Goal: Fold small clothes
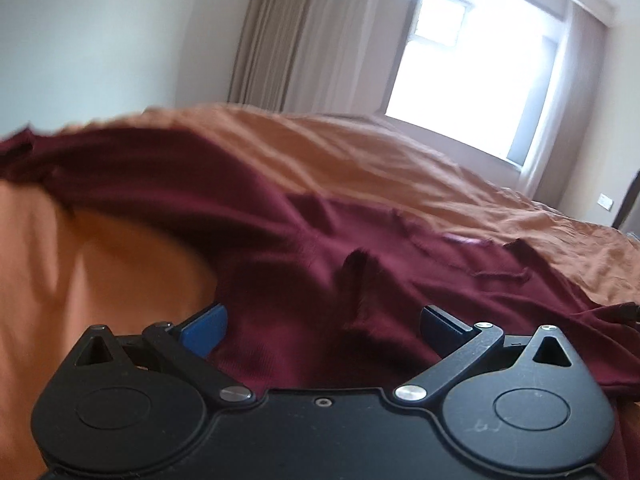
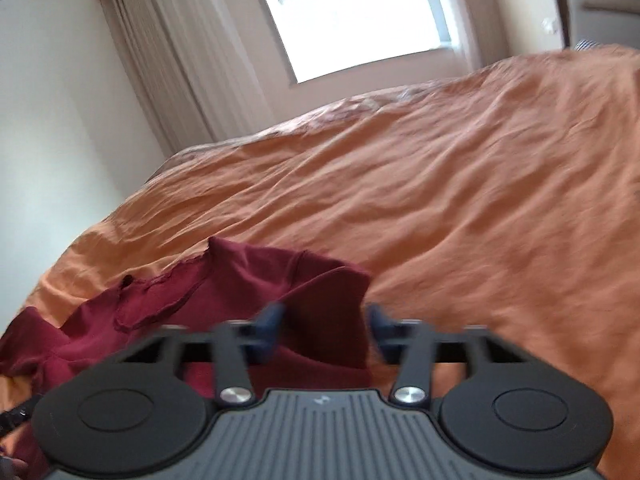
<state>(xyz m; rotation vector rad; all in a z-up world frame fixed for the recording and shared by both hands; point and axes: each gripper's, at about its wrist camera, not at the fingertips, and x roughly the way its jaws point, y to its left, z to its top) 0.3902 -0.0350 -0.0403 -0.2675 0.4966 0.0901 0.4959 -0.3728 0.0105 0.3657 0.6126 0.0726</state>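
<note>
A maroon garment (image 1: pixel 280 240) lies rumpled on an orange bed cover (image 1: pixel 360 148). My left gripper (image 1: pixel 322 330) is low over it and open, its blue pads (image 1: pixel 204 332) wide apart with a raised fold of the cloth between them. In the right wrist view the same maroon garment (image 2: pixel 240 276) shows a frilled edge and a lifted corner. My right gripper (image 2: pixel 324 322) is blurred and open, and that corner stands between its blue fingers (image 2: pixel 268 320) without being pinched.
The orange bed cover (image 2: pixel 440 200) stretches wrinkled far ahead and to the right. A bright window (image 2: pixel 360 16) and beige curtains (image 2: pixel 172 72) are behind the bed. A dark headboard (image 2: pixel 592 4) stands at the far right.
</note>
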